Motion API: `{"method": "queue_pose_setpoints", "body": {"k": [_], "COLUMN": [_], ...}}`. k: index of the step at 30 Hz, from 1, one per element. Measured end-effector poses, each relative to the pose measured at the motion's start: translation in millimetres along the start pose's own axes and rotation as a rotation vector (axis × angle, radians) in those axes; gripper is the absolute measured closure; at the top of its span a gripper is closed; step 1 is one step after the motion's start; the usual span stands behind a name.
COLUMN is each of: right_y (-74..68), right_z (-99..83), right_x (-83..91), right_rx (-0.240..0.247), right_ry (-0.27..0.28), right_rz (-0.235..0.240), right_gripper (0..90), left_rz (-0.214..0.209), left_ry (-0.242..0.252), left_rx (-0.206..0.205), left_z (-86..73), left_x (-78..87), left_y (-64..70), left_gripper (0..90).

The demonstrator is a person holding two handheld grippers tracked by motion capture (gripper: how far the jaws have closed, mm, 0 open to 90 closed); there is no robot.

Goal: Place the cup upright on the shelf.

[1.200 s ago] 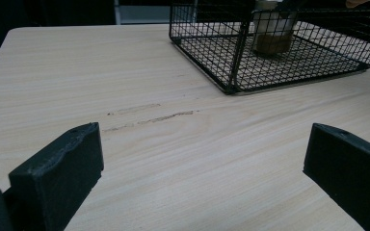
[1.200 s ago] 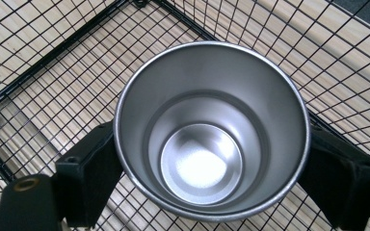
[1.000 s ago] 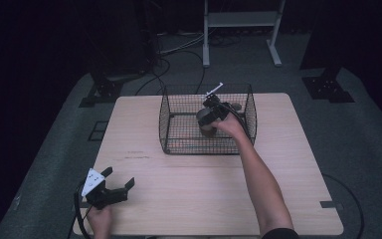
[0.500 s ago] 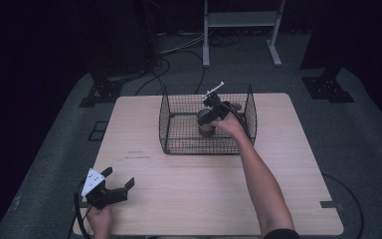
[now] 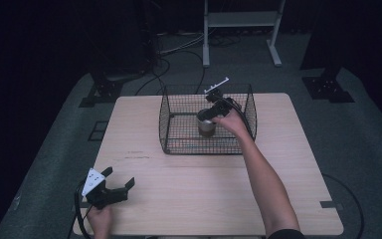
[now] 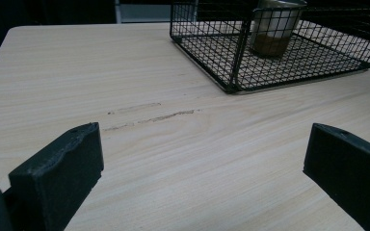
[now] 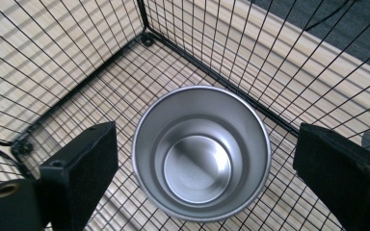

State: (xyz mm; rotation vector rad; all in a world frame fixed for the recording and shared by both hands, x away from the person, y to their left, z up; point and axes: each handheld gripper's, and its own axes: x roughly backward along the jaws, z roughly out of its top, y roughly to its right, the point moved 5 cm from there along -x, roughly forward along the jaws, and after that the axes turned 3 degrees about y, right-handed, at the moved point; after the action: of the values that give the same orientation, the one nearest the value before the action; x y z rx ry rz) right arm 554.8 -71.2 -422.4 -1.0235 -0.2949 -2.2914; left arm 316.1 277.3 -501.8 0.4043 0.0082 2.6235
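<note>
Cup (image 5: pixel 207 122): one metal cup stands upright inside the one black wire basket (image 5: pixel 179 139), at the upper middle of the high view, on the single wooden table (image 5: pixel 278 164). The right gripper (image 5: pixel 218 105) hangs over the cup within the basket, the person's forearm reaching in from the lower right of the frame. The left gripper (image 5: pixel 122 180) sits at the lower left, low over the table, well apart from the basket, its two jaws spread and holding nothing.

Left gripper view: its two black jaws stand wide apart at the bottom corners over bare wood; the basket (image 6: pixel 231 72) and cup (image 6: pixel 272 29) lie at the upper right.

Right gripper view: the cup (image 7: pixel 201 151) sits centre frame, empty, seen from above on the basket's mesh floor (image 7: pixel 125 82). The two jaws flank it, spread wide, not touching it.
</note>
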Motion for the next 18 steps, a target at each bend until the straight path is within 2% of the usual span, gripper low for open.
{"method": "queue_pose_setpoints", "body": {"k": [3, 8, 12, 18], "right_y": [-3.6, -13.7, -21.2, -20.4], "right_z": [3.4, 5.8, 5.2, -2.0], "right_x": [10.1, 26.8, 40.7, 56.2], "right_rx": [0.001, 0.035, 0.042, 0.052], "right_ry": [0.028, 0.053, 0.082, 0.107], "right_rz": [0.011, 0.028, 0.072, 0.084], "right_gripper": [8.0, 8.0, 8.1, 8.1], "left_rz": [-0.001, -0.004, -0.006, -0.005], "left_ry": [-0.001, 0.0, 0.004, 0.003], "left_rx": [-0.003, -0.006, -0.01, -0.011], "left_z": [-0.1, -0.3, -0.3, -0.4], "left_x": [-0.1, 0.6, 1.4, 1.2], "left_y": [0.1, 0.8, 1.4, 1.1], "left_gripper": [0.0, 0.0, 0.0, 0.0]}}
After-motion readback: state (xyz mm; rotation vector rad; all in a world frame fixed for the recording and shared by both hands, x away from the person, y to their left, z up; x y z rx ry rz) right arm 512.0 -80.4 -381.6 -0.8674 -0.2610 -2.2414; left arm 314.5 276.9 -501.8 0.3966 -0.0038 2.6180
